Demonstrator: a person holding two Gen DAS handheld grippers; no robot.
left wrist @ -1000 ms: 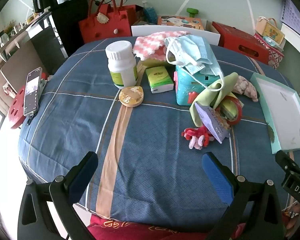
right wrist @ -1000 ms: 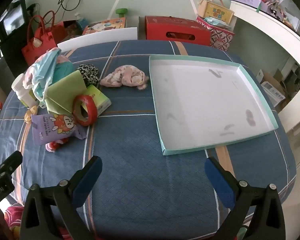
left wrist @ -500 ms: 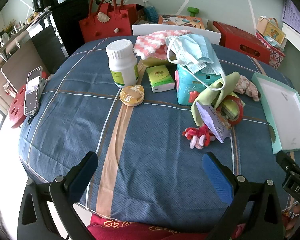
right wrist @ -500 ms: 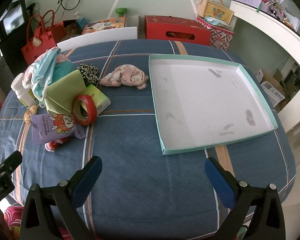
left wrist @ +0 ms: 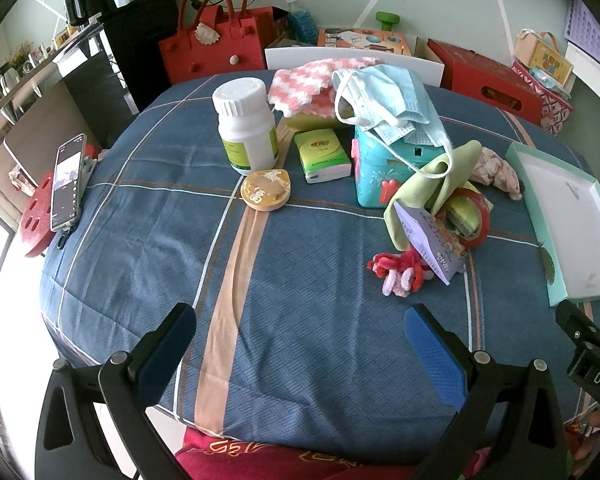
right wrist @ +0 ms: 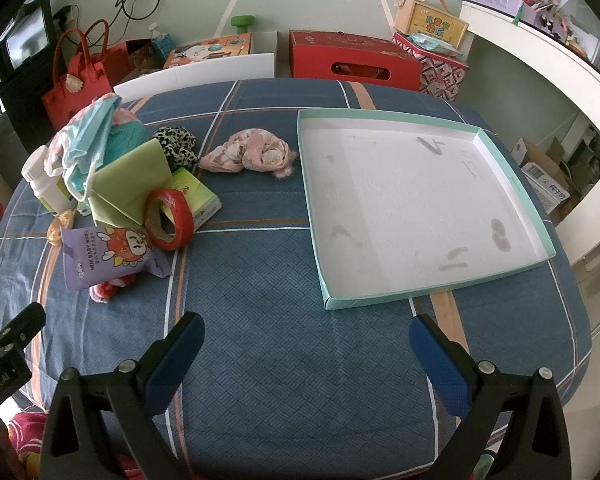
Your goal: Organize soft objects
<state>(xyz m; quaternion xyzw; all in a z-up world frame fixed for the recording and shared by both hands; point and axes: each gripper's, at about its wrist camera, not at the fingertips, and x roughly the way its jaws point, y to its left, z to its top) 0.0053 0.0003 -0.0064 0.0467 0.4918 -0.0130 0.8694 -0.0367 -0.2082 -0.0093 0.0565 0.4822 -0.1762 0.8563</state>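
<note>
Tray [left wrist: 556, 276] shifted right in view; both claws wide open, empty, well short of pink cloth [right wrist: 252, 154]

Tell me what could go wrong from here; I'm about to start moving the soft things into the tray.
1. The face masks are draped over the teal box; their loops may snag and tip it.
2. The green cloth leans behind the red tape roll; pulling it could roll the tape.
3. Both claws, left and right, are open and empty, far from the pink cloth.
</note>
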